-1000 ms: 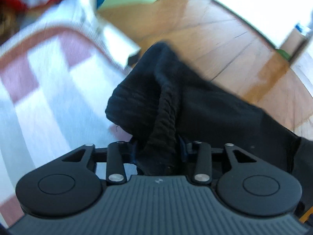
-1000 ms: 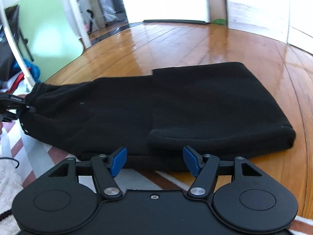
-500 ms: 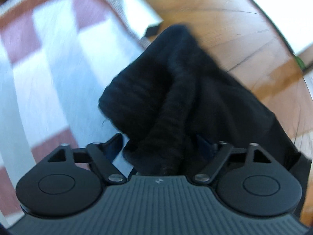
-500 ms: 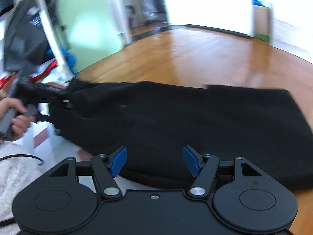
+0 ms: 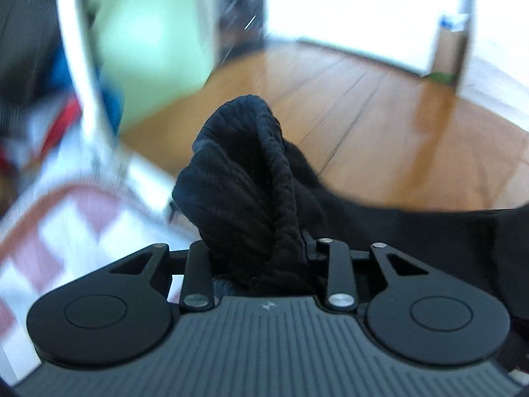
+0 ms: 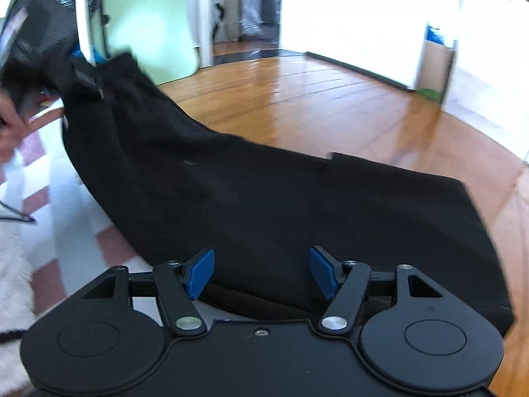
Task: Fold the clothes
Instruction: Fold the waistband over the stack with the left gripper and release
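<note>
Starting at the left of the right wrist view: a bare hand [image 6: 10,122] at the frame edge, blurred, beside the raised end of a black knit garment with a ribbed elastic band [image 6: 264,205]. The left gripper itself is lost in blur there. The garment's gathered end is lifted above a red-and-white checked rug [image 6: 66,231]; the cloth slopes down to the right and lies flat, with a folded layer on top, across the rug edge and onto a glossy wooden plank floor [image 6: 330,99]. The right gripper [image 6: 261,273] hovers over the near hem, blue-padded jaws spread wide with nothing between them.

The left wrist view gives what the other cannot: the left gripper [image 5: 258,258] clenched on the ribbed band, cloth [image 5: 244,178] bunched up between the jaws and standing in a peak ahead of the camera. The rest trails off right, low over the floor [image 5: 380,125]. Its finger pads are buried in the fabric. At left, the rug [image 5: 49,231] and a white curved tube frame [image 5: 79,66], heavily smeared.

Fabric: matte, dense black, vertical ribbing at the band, smooth elsewhere. Only the right wrist view shows its full length.
</note>
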A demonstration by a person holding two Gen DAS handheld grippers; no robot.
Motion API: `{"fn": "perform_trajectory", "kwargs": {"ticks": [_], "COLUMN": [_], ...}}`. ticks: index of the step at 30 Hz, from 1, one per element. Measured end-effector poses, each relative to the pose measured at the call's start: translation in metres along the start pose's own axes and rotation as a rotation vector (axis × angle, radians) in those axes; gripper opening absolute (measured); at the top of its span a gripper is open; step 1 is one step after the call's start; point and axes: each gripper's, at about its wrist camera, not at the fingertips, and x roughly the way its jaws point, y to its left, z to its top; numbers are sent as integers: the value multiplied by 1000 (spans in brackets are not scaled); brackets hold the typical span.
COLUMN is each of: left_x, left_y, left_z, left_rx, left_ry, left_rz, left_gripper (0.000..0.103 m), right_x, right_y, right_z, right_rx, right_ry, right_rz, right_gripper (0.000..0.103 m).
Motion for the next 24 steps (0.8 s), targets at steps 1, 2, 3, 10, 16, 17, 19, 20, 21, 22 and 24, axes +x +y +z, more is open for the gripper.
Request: {"fn": "perform_trajectory", "kwargs": {"ticks": [1, 2, 3, 10, 16, 17, 19, 20, 21, 22, 24], "left_x": [-10, -20, -30, -64, 7, 16, 13, 8, 4, -1, 8], "left_y": [-15, -30, -44, -175, -261, -255, -230, -211, -192, -177, -139], "left_z": [9, 17, 26, 49, 8, 2, -12, -15, -18, -24, -28], "left_rx": [36, 71, 107, 262, 228, 173, 97, 68, 39, 14, -49], "left_ry": [-14, -29, -43, -41, 233, 288, 292, 281, 269, 249, 215], "left_rz": [-25, -50, -76, -462, -767, -785, -840, -853, -864, -858, -797], "left_gripper": [30, 30, 30, 32, 52, 52, 60, 64, 72, 77, 80], "right_x": [-2, -5, -5, -6, -7, -7, -10, -13, -15, -19, -24], "right_y": [-7, -14, -19, -48, -73, -77, -80, -82, -84, -87, -95], "right_z": [-2, -4, -6, -19, -31, -33, -34, -34, -33, -32, -31], "right_rx": [10, 21, 31, 106, 170, 180, 188, 193, 197, 210, 274], "right_ry": [0, 1, 2, 15, 26, 28, 36, 35, 33, 26, 13], "right_rz": [-14, -28, -32, -62, -87, -91, -84, -69, -53, -35, 0], "right_gripper": [69, 69, 69, 69, 69, 69, 69, 69, 69, 69, 69]}}
